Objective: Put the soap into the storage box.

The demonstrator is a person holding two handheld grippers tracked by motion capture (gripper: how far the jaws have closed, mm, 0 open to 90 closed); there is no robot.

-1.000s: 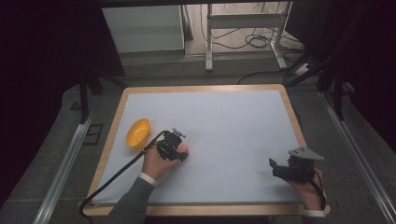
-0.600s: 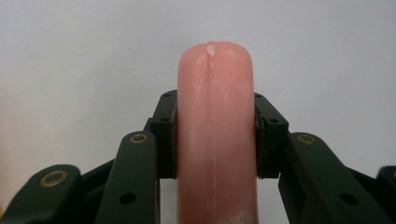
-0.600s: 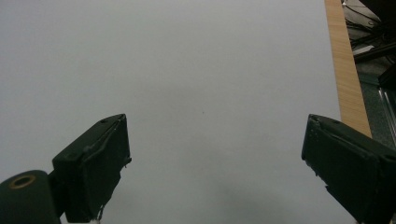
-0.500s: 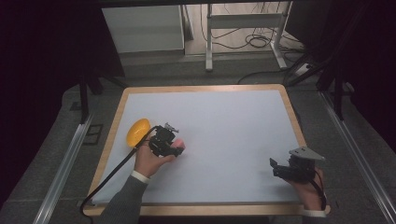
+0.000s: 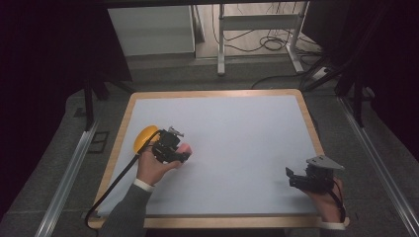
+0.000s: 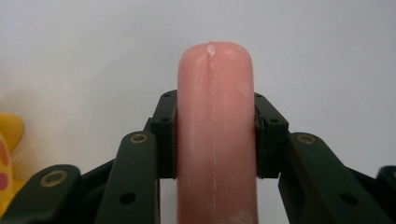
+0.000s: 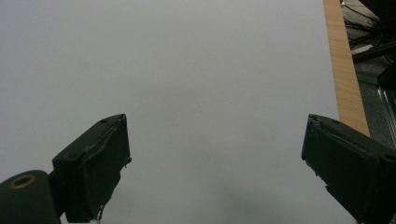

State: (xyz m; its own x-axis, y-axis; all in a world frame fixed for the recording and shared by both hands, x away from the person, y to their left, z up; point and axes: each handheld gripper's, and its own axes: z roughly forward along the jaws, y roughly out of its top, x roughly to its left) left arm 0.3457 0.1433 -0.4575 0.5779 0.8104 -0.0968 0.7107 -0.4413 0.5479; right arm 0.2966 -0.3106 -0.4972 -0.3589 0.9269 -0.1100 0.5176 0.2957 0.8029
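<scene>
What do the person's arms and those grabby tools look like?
Both grippers are black. The left gripper trails a black cable, and its arms carry brass-coloured rivets. The right gripper has a grey three-cornered plate on top. The left arm wears a grey sleeve with a white cuff.

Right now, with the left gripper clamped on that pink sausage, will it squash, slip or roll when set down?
The pink sausage looks smooth and glossy, so it may slip. The left gripper has its jaws flat on both sides with no visible dent, so it is probably fairly firm. Its rounded body would likely roll on the flat white table, perhaps toward the yellow toy.
</scene>
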